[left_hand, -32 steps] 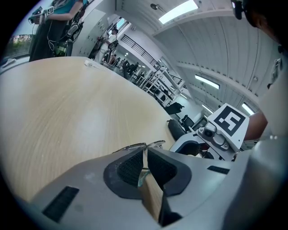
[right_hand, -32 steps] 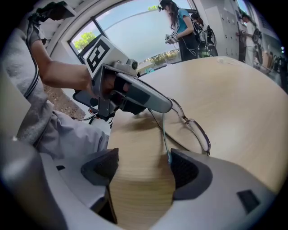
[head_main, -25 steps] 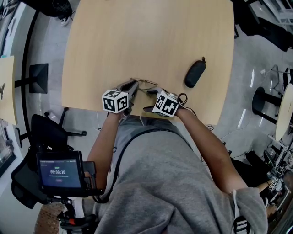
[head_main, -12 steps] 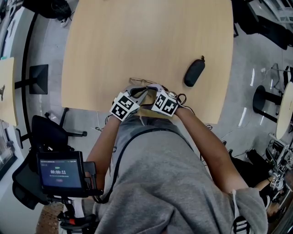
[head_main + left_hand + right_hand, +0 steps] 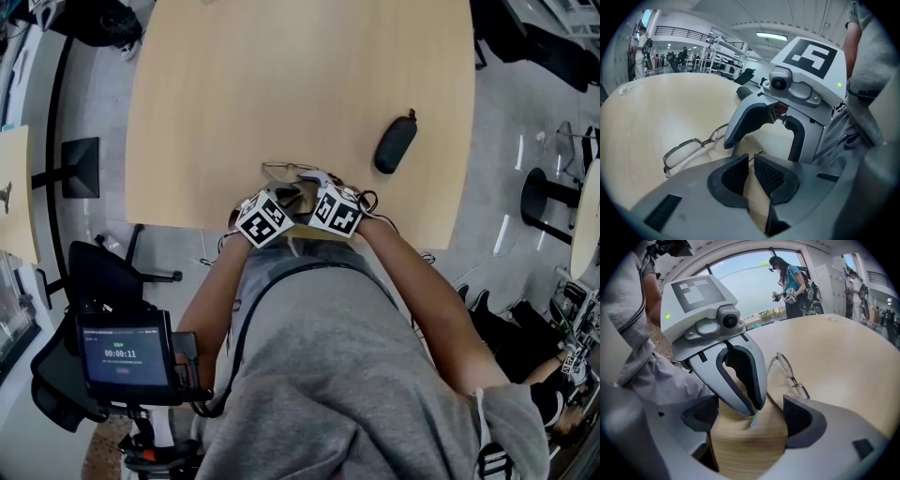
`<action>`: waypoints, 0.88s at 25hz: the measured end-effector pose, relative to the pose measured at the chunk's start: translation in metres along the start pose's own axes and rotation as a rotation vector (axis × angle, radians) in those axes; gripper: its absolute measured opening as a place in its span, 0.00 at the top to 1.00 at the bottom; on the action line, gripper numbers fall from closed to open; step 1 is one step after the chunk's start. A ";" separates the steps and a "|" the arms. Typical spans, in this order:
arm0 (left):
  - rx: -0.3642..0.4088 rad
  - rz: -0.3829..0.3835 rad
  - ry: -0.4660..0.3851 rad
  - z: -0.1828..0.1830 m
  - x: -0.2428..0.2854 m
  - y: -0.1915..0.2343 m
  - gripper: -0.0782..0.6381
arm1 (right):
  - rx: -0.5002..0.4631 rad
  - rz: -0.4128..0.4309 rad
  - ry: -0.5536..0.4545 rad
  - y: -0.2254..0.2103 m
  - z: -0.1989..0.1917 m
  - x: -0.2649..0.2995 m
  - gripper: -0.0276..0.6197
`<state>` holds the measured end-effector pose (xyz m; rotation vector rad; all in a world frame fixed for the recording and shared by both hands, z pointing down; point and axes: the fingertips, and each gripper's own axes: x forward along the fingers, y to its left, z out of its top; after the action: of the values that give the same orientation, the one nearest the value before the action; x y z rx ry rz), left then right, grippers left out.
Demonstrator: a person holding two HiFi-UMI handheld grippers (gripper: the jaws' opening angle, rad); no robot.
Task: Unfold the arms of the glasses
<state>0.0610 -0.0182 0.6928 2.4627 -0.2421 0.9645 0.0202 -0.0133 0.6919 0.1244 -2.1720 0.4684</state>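
Observation:
Thin wire-framed glasses [image 5: 284,171] lie on the wooden table [image 5: 300,84] near its front edge. Their lenses [image 5: 686,151] show left of my left gripper [image 5: 751,171], and the frame [image 5: 790,372] shows just beyond the right jaws. One temple arm runs back toward me. My left gripper [image 5: 289,199] is shut on that arm's end, and the pale tip [image 5: 753,417] sticks out below its fingers [image 5: 740,380]. My right gripper [image 5: 751,420] has just been opening and stands open. Its wide jaws straddle the left gripper's fingertips and touch nothing. In the head view the right gripper [image 5: 314,186] sits close beside the left.
A black oval glasses case [image 5: 395,142] lies on the table to the right of both grippers. The table's front edge [image 5: 281,230] runs just under my hands. Beyond it are other tables, chairs and people standing.
My left gripper has swung right and rolled, from beside the lenses to the near side against the right gripper. The right jaws have spread wider. The glasses lie almost where they were.

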 end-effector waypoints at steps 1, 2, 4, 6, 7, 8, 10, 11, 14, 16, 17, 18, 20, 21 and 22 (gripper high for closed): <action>0.001 -0.004 0.009 -0.003 0.000 -0.002 0.87 | -0.006 -0.001 0.005 0.000 -0.001 0.001 0.33; -0.001 -0.007 0.014 -0.004 -0.001 -0.003 0.87 | -0.012 -0.002 0.010 0.000 -0.002 0.002 0.33; -0.003 -0.012 0.027 -0.008 -0.004 -0.004 0.87 | -0.021 -0.002 0.019 -0.002 -0.003 0.002 0.33; 0.005 -0.012 0.062 -0.015 -0.006 -0.004 0.87 | -0.023 -0.001 0.029 -0.004 -0.005 0.002 0.33; 0.010 -0.011 0.082 -0.021 -0.007 -0.004 0.87 | -0.026 -0.001 0.036 -0.006 -0.006 0.001 0.33; 0.010 -0.009 0.097 -0.027 -0.009 -0.003 0.87 | -0.031 0.000 0.043 -0.007 -0.008 0.001 0.33; -0.014 -0.005 0.106 -0.038 -0.013 -0.001 0.87 | -0.045 0.003 0.057 -0.010 -0.011 -0.001 0.33; -0.027 -0.001 0.099 -0.041 -0.016 0.000 0.87 | -0.051 0.007 0.063 -0.010 -0.012 -0.001 0.33; -0.041 0.034 -0.002 -0.026 -0.029 0.005 0.87 | -0.065 0.016 0.077 -0.011 -0.016 -0.001 0.33; -0.024 0.052 -0.075 0.002 -0.032 0.009 0.87 | -0.067 0.017 0.079 -0.013 -0.017 -0.002 0.33; -0.003 0.054 -0.085 0.012 -0.029 0.010 0.87 | -0.066 0.016 0.079 -0.013 -0.017 -0.003 0.33; 0.025 0.050 -0.076 0.019 -0.023 0.010 0.87 | -0.065 0.016 0.079 -0.013 -0.017 -0.003 0.33; 0.081 0.022 -0.034 0.025 -0.009 0.007 0.87 | -0.063 0.014 0.082 -0.011 -0.014 -0.002 0.33; 0.104 0.001 -0.008 0.024 -0.001 0.004 0.87 | -0.062 0.013 0.083 -0.010 -0.012 -0.002 0.33; 0.123 -0.020 0.021 0.022 0.005 0.001 0.87 | -0.060 0.012 0.085 -0.009 -0.011 -0.002 0.33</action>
<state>0.0781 -0.0296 0.6825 2.5596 -0.1551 1.0242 0.0314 -0.0174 0.6986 0.0575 -2.1026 0.4072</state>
